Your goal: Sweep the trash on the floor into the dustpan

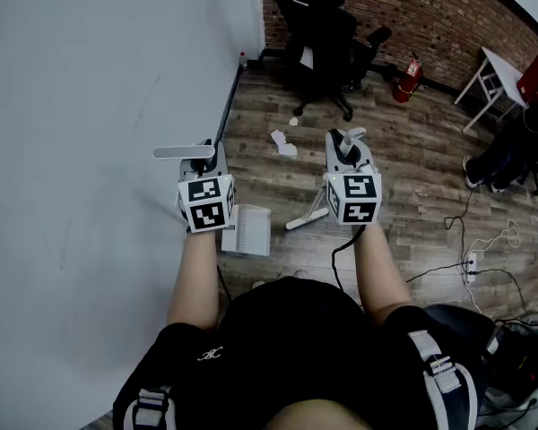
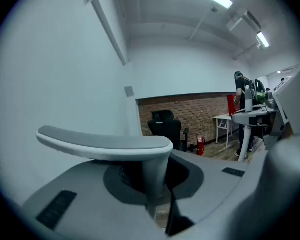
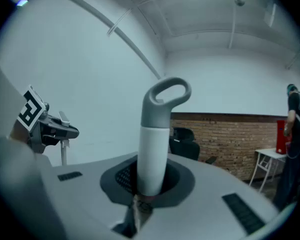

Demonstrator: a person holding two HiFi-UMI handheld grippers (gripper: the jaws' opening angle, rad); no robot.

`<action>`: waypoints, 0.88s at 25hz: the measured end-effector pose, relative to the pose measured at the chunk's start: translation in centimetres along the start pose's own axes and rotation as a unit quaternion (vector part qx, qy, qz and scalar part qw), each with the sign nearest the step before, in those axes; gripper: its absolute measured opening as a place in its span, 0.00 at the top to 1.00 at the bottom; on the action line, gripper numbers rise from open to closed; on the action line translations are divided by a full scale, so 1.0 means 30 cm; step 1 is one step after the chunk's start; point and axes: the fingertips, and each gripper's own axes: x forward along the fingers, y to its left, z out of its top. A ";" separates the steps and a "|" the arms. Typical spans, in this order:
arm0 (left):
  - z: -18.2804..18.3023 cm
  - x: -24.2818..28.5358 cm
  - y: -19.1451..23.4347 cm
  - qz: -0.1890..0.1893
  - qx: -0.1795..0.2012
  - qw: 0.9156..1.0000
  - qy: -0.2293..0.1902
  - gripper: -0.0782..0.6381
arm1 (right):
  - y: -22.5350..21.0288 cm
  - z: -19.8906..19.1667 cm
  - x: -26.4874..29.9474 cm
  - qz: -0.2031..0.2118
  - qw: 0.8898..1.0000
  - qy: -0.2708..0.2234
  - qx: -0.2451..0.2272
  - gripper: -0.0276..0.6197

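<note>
My left gripper [image 1: 212, 161] is shut on the upright stem of the dustpan handle [image 2: 107, 145], whose grey T-shaped top [image 1: 184, 151] sticks out to the left. The white dustpan [image 1: 247, 230] rests on the wood floor just below it. My right gripper [image 1: 345, 153] is shut on the white broom handle [image 3: 154, 149], which ends in a grey loop [image 3: 169, 95]. The broom head [image 1: 307, 218] touches the floor between the two grippers. Crumpled white paper trash [image 1: 283, 142] lies on the floor ahead, with a smaller scrap [image 1: 294, 121] beyond it.
A pale wall [image 1: 99, 106] runs along the left. A black office chair [image 1: 321, 38] stands ahead near the brick wall, a red fire extinguisher [image 1: 405, 79] beside it. A white table [image 1: 502, 74] and a seated person are at right. Cables and a power strip [image 1: 471, 262] lie at right.
</note>
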 end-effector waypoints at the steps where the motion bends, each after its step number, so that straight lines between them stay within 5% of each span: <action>1: -0.002 -0.002 -0.012 -0.001 0.001 1.000 0.000 0.80 | -0.006 -0.004 -0.006 -0.001 1.000 -0.001 0.002 0.91; 22: 0.072 0.098 -0.184 0.033 0.047 0.998 -0.008 0.81 | -0.212 -0.121 -0.017 0.036 0.999 0.004 0.040 0.91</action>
